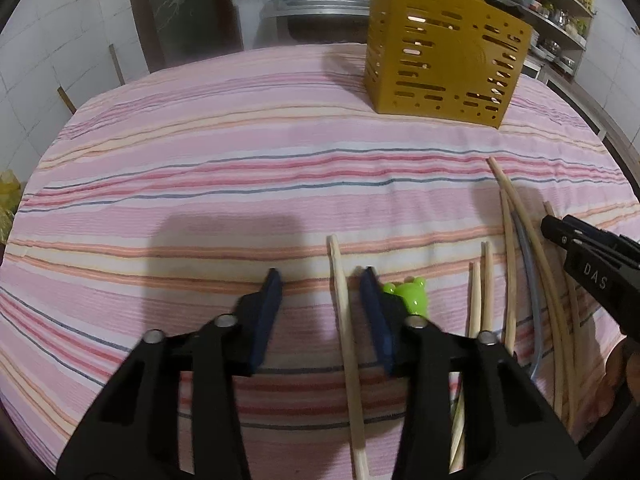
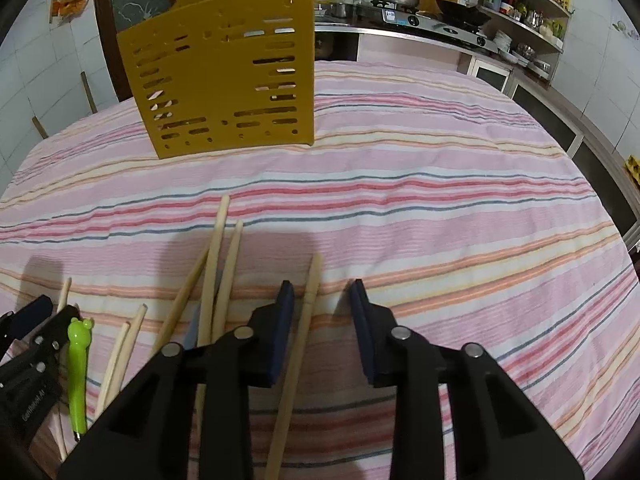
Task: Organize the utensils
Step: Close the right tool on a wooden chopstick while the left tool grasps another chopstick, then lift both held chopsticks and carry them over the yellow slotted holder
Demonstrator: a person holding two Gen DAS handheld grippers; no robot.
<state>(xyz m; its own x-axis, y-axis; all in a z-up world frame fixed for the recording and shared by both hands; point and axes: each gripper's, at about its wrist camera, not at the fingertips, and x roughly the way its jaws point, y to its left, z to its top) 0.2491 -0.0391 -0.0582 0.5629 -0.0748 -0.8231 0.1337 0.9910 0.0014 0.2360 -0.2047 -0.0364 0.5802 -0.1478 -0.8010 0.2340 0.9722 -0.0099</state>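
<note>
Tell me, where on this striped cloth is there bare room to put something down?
The widest bare stretch of striped cloth lies right of the yellow holder, reaching to the table's right edge. More bare cloth lies left of the holder. It is crowded along the near edge, where chopsticks and a green frog pen lie between both grippers.

A: The left wrist camera sits just behind its own fingers, low and near the striped cloth [image 1: 240, 168], tilted down; it faces the yellow holder [image 1: 444, 60].

B: The right wrist camera looks likewise; both share holder [image 2: 224, 76], cloth [image 2: 440, 184], chopsticks.
</note>
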